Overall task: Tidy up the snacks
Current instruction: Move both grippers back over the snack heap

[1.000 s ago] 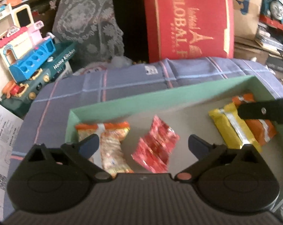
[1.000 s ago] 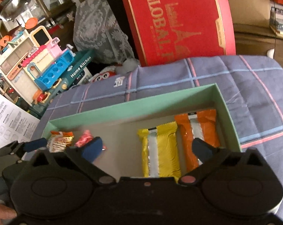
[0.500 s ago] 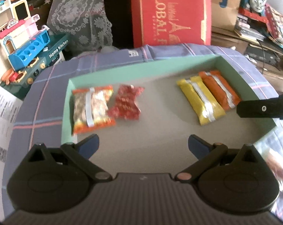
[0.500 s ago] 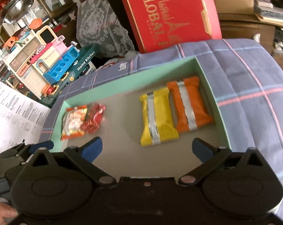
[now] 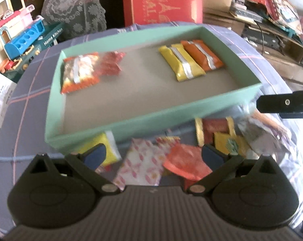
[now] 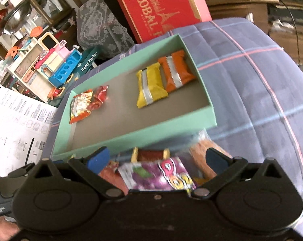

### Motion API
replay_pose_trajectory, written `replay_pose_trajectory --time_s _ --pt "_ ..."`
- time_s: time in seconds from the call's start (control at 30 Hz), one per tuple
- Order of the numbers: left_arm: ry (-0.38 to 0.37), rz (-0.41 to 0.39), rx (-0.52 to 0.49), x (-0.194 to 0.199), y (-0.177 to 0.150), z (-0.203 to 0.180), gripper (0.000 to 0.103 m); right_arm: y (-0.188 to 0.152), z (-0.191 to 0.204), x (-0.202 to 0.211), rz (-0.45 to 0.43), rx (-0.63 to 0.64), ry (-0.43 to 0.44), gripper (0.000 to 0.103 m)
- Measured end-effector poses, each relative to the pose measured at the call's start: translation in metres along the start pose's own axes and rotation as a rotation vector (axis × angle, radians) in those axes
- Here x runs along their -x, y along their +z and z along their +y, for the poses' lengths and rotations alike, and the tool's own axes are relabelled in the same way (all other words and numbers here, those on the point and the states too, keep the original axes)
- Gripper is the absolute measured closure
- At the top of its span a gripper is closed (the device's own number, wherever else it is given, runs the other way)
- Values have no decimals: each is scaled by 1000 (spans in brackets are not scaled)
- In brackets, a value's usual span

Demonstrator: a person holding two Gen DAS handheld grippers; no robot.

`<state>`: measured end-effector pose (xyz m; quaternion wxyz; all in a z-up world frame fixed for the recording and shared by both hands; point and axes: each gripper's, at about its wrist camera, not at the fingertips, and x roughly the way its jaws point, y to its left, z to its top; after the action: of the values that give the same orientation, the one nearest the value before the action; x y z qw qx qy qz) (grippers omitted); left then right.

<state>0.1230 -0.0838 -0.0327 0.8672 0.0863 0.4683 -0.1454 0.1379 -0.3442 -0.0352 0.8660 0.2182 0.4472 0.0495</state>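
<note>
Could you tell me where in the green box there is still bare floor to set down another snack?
In the green box, the floor is bare between the red packet and the yellow packet, and along the whole near wall. The far corners are taken. Outside, the loose snack pile crowds the cloth against that wall.

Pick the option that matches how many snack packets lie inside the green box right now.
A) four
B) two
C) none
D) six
A: inside the green box lie four packets, an orange-edged clear bag and a red packet at one end, a yellow packet and an orange packet at the other; the remaining snacks sit outside the box on the cloth.
</note>
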Motion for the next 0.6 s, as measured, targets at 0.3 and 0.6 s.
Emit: replay_pose_trajectory --time_s 0.3,0.6 --pt "11 11 -52 1 -8 -39 0 -21 -27 15 -16 -86 34 0" --pt "93 2 -65 -22 -12 -67 0 -30 -37 23 -63 -131 50 9"
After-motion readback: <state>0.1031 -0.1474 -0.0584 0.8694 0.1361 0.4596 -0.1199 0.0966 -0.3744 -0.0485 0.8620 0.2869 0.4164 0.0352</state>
